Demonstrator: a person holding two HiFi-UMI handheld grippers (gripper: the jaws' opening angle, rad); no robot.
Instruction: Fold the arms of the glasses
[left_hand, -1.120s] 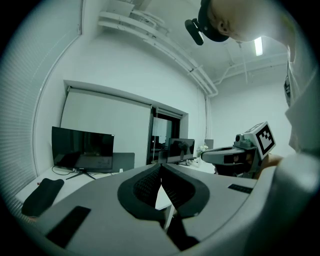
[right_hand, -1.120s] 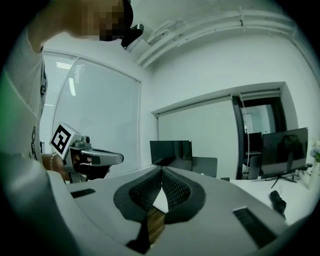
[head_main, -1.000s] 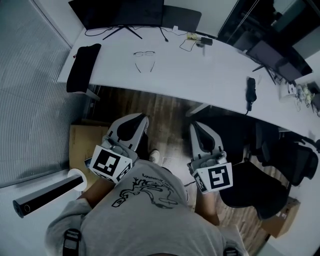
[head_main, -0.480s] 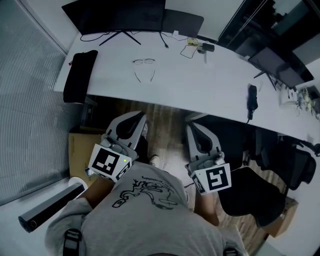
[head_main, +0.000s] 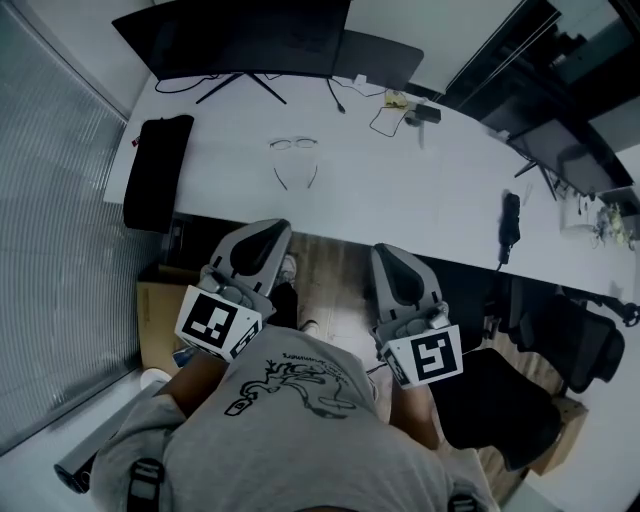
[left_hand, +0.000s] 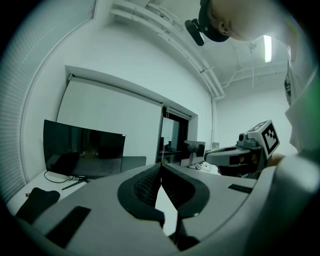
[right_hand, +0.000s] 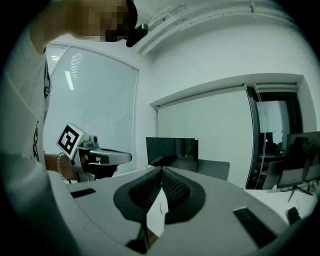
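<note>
The white desk (head_main: 420, 190) carries a pair of glasses (head_main: 294, 144) with its arms spread open toward the near edge. A black monitor (head_main: 240, 35) stands behind the glasses and a long black pouch (head_main: 152, 172) lies to their left at the desk's end. Loose cables (head_main: 392, 108) lie behind and to their right, and a slim black device (head_main: 511, 218) lies far right.

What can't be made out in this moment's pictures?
- glasses: head view, too small to show hinges or lenses; missing from both gripper views, whose lower halves the left gripper and right gripper fill.
- small items up and right of the glasses: head view, too small to identify.
- clutter at the right edge: head view, tiny, partly cut off.
</note>
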